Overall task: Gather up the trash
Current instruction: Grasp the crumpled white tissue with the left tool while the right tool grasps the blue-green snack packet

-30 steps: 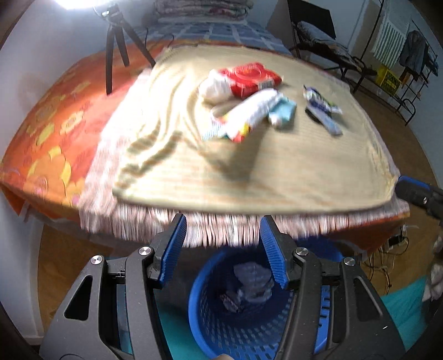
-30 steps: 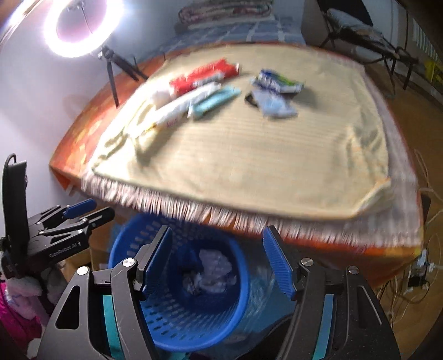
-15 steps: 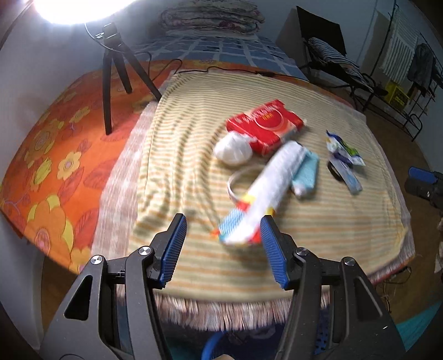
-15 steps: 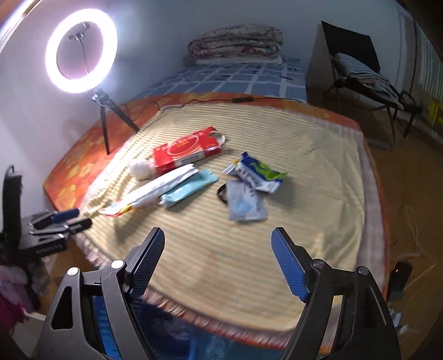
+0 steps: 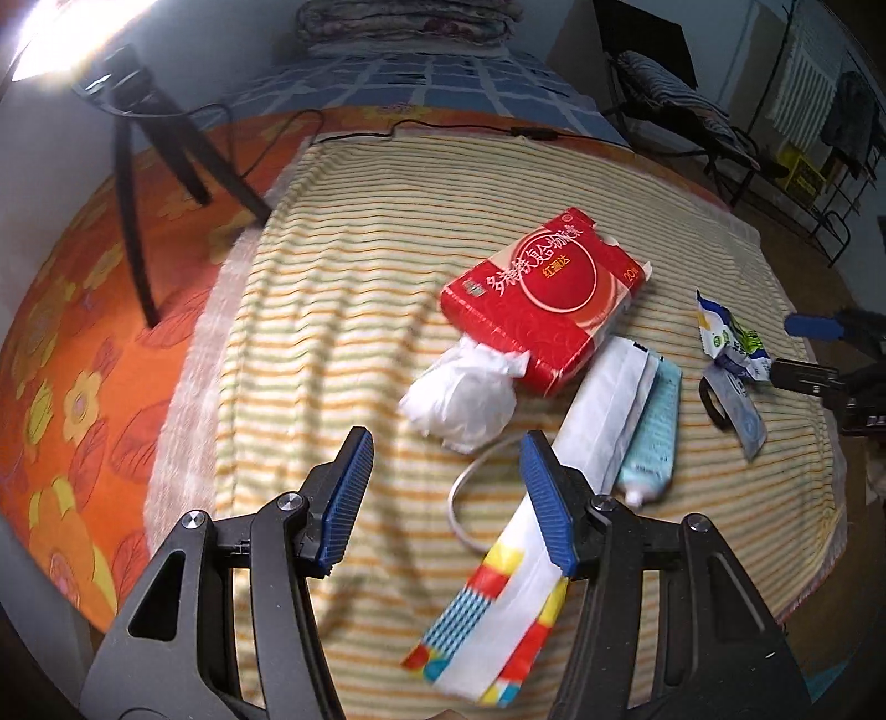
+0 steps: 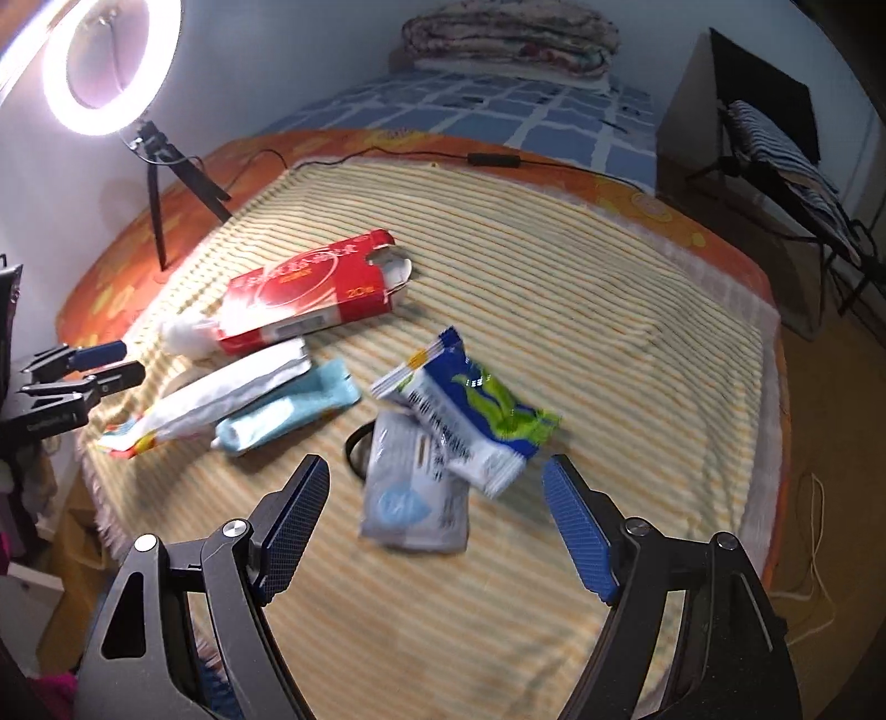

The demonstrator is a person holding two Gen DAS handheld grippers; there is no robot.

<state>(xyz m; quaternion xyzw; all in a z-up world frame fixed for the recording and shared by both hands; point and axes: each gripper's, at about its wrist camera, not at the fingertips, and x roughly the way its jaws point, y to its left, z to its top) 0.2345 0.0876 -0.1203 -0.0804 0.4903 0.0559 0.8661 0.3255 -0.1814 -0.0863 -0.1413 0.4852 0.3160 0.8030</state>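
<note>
The left hand-held gripper (image 5: 443, 487) hangs over the near part of the striped blanket (image 5: 360, 277) on the bed, its blue jaws parted about halfway with nothing between the pads. Just beyond its tips lies a crumpled white tissue (image 5: 459, 396), which touches the near end of a red box (image 5: 545, 302). A long white wrapper (image 5: 554, 498) with coloured checks at its near end runs from beside the box towards the near edge of the blanket, passing under the right jaw in the picture. A pale blue tube (image 5: 650, 432) lies alongside it on the right, touching it. A thin pale loop (image 5: 462, 498) curves out from under the wrapper's left side.

The right hand-held gripper (image 6: 437, 509) is spread wide and holds nothing. Between its jaws in the picture, lying on the blanket, is a grey sachet (image 6: 412, 498); a blue, white and green packet (image 6: 470, 410) overlaps its far corner. A dark ring (image 6: 354, 448) shows at the sachet's left edge. These three sit right of the tube, towards the middle of the blanket.

At the blanket's far left corner stands a ring light (image 6: 111, 66) on a small tripod (image 6: 160, 183), on the orange flowered sheet (image 5: 72, 343). A black cable (image 6: 493, 160) runs along the blanket's far edge. Folded quilts (image 6: 509, 39) lie at the far end of the bed.
</note>
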